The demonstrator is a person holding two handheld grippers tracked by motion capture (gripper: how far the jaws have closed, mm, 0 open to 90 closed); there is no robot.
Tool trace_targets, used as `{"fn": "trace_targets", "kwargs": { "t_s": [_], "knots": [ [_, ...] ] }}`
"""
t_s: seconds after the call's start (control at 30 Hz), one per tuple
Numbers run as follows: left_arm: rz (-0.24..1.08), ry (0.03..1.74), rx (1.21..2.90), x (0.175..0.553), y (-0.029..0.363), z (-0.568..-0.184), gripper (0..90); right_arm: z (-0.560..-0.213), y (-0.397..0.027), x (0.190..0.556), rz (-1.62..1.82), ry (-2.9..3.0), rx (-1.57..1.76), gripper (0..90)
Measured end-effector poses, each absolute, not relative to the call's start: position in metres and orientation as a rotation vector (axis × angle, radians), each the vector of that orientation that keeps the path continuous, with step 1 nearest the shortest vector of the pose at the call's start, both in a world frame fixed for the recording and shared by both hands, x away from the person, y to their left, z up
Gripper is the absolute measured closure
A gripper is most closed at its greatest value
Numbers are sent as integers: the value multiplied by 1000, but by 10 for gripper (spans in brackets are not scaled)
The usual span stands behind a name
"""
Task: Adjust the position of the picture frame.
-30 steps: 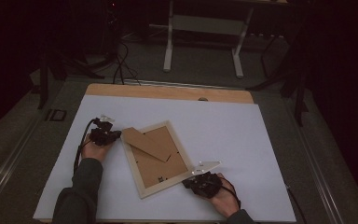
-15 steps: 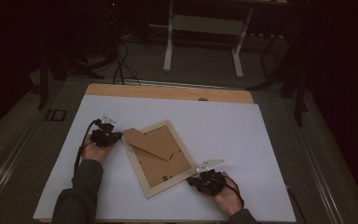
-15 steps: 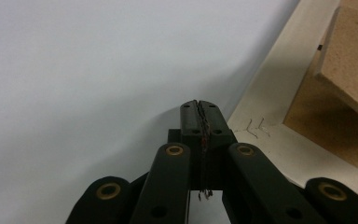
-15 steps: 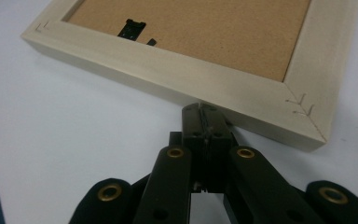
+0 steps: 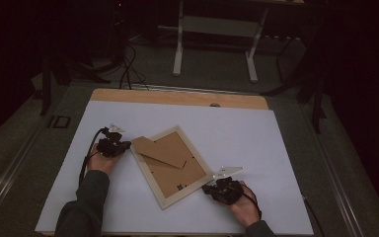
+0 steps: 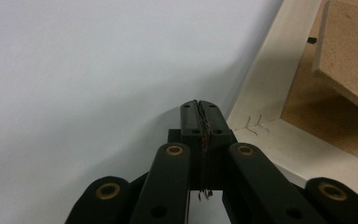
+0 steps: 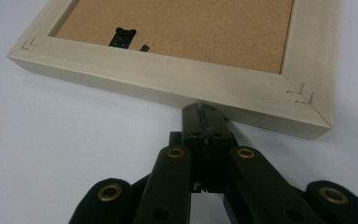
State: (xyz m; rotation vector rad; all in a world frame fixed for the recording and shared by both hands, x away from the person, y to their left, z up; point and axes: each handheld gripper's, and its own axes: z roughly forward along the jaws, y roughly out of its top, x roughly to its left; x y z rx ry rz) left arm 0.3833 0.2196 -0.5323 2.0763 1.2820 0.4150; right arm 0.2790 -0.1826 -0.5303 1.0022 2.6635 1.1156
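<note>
Pale wooden picture frame (image 5: 170,168) lying face down, askew, near white worktop's (image 5: 276,148) front edge, brown fibreboard backing (image 5: 160,149) showing. Left gripper (image 5: 114,146) and right gripper (image 5: 217,190) resting with black jaws pressed together against opposite frame corners, pinching nothing.

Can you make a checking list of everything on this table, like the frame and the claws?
Surface: white table top, wooden strip along the far edge.
Job's things: picture frame lying face down, brown backing board and stand flap up.
Clutter: nothing seen.
Claws: left claw shut, at the frame's corner; right claw shut, tips against the frame's side.
Cables: black cable from the left claw.
Surroundings: dark room, white table legs behind, floor cables.
</note>
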Motion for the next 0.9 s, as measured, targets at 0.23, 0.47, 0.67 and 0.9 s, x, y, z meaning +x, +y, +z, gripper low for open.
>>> {"fn": "trace_targets", "kwargs": {
  "t_s": [0.23, 0.47, 0.67, 0.9],
  "knots": [
    [394, 1275, 2068, 380, 218, -533, 900, -530, -187, 281, 1114, 2648, 1038, 896],
    [377, 1256, 2064, 376, 215, -534, 900, -530, -190, 282, 1106, 2641, 1057, 895],
    [372, 1247, 2071, 372, 213, -534, 900, -529, -196, 284, 1098, 2622, 1092, 895],
    [358, 1237, 2079, 367, 210, -533, 900, -529, -202, 286, 1094, 2597, 1136, 896]
  ]
}}
